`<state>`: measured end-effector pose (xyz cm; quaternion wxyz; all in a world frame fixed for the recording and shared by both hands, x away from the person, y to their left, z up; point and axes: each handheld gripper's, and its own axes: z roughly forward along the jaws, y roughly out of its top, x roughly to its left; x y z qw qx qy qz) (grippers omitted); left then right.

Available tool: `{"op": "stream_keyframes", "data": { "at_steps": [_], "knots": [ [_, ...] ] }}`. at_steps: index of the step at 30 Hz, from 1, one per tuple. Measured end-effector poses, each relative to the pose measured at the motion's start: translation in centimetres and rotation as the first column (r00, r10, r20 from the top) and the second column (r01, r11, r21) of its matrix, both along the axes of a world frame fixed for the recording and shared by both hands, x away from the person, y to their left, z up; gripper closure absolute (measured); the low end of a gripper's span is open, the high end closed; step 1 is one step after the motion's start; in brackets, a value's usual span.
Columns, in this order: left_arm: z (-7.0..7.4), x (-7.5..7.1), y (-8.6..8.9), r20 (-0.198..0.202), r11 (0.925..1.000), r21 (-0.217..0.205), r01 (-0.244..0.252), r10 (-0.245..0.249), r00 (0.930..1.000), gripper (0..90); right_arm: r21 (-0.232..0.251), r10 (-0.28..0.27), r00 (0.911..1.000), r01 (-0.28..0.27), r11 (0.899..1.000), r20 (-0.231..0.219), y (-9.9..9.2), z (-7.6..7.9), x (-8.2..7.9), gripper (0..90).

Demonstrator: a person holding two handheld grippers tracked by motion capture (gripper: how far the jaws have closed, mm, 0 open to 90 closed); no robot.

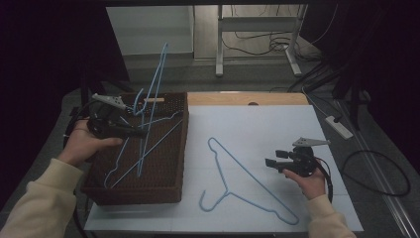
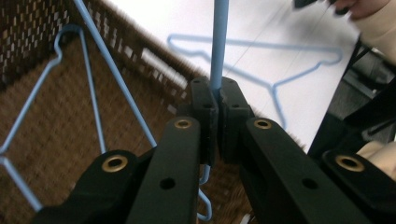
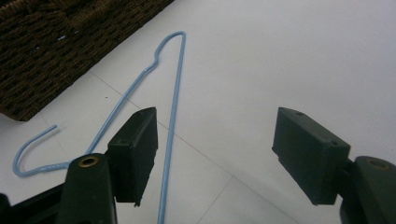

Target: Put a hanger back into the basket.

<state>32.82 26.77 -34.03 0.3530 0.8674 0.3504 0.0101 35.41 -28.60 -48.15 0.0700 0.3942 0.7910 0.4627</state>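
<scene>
The left gripper (image 1: 140, 133) is reaching over the basket (image 1: 171, 191) at the left of the table, and its jaws are clamping a blue wire hanger (image 1: 157, 82). In the left gripper view the two pads are pressing together on the hanger's rod (image 2: 218, 42), which is running straight up out of the grip. In the high view this hanger is standing steeply, its far end rising above the basket's far wall while its lower part is reaching down into the basket. The person's left hand (image 1: 84, 144) is holding the gripper from the basket's left side.

More blue hangers (image 1: 131, 166) are lying inside the basket, crossing one another and leaning on its woven floor and walls; one (image 2: 51, 88) is showing at the left of the left gripper view.

The right gripper (image 1: 271, 158) is hanging above the white board (image 1: 277, 124) at the right, held by the right hand (image 1: 307, 181). Its jaws are standing wide apart with nothing between them, pointing left toward the table's middle.

A second hanger (image 1: 247, 181) is lying flat on the board between the basket and the right gripper, its hook (image 1: 205, 201) at the near side just beside the basket's near right corner. In the right gripper view this hanger (image 3: 175, 93) is lying on the board beyond the left jaw, apart from the pads, with the basket's corner (image 3: 56, 51) at the top left.
</scene>
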Motion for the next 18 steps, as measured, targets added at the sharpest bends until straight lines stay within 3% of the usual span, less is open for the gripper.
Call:
{"op": "stream_keyframes", "data": {
  "at_steps": [11, 18],
  "knots": [
    [-4.4, 0.8, 1.2, -0.094, 0.9976, 0.069, -0.01, 0.017, 0.9955, 87.2, -0.011, 0.004, 1.0, -0.004, 1.0, -0.002, 0.2, -0.2, 0.0, 31.5],
    [-6.0, 1.6, 1.4, -0.133, 0.9915, 0.13, 0.0, 0.018, 0.991, 87.2, -0.021, 0.007, 0.9999, -0.007, 1.0, -0.009, 0.3, -0.4, 0.0, 31.3]
  ]
}}
